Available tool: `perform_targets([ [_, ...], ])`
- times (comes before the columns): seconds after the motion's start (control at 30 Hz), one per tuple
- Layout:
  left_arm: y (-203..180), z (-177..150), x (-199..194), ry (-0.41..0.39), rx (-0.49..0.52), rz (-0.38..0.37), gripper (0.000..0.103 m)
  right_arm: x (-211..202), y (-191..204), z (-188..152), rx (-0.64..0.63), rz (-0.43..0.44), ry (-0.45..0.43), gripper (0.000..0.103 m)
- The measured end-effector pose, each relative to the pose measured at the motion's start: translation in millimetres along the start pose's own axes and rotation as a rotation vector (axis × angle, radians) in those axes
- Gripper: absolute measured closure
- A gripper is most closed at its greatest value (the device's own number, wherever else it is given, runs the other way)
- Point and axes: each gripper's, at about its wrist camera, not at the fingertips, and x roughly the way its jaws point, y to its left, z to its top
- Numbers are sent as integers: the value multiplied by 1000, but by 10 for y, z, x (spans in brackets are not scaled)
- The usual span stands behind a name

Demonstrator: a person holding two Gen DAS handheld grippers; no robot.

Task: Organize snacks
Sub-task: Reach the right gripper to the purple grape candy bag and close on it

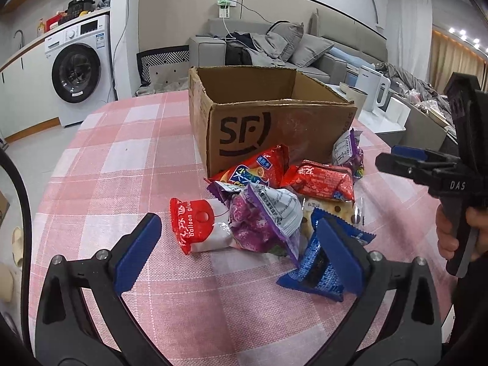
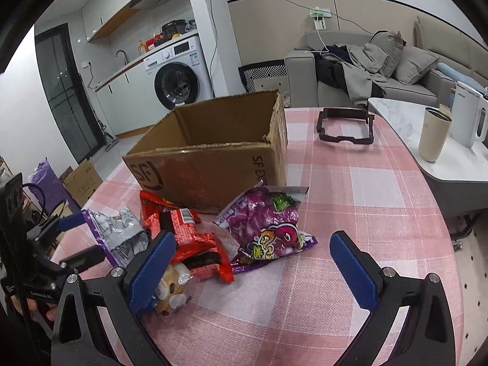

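Observation:
An open, empty cardboard SF box (image 1: 259, 122) (image 2: 213, 164) stands on the pink checked tablecloth. Several snack packs lie in front of it: a red-topped balloon glue pack (image 1: 198, 228), a purple pack (image 1: 262, 219), red packs (image 1: 323, 178), a blue pack (image 1: 320, 262). My left gripper (image 1: 241, 250) is open, low over the table, around the purple pack's near side. My right gripper (image 2: 256, 268) is open and empty just before another purple pack (image 2: 268, 228), its left finger beside a red pack (image 2: 195, 238). Each gripper shows in the other's view: the right (image 1: 405, 158), the left (image 2: 76, 238).
A black frame (image 2: 344, 128) lies on the table behind the box. A side table (image 2: 405, 140) at the right holds a beige cup (image 2: 433, 134) and a white kettle (image 2: 469, 119). A sofa and a washing machine stand beyond.

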Motion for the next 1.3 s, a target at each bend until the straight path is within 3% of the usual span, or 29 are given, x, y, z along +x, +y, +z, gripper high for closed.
perform_targets([
  [0.43,6,64,318,68,12,-4,20,332,-262,-43,47,-64,69,0],
  [0.53,-8,65,390,87,16,-22,31,459,-307,-56,60,-86,96,0],
  [0.6,-15,71,436,96,14,-45,53,520,-330,-64,68,-85,105,1],
  [1.17,-9,-12,381,76,7,-70,57,679,-263,11,26,-103,103,2],
  [1.3,-23,-36,352,75,10,-68,57,715,-218,7,2,-84,107,8],
])
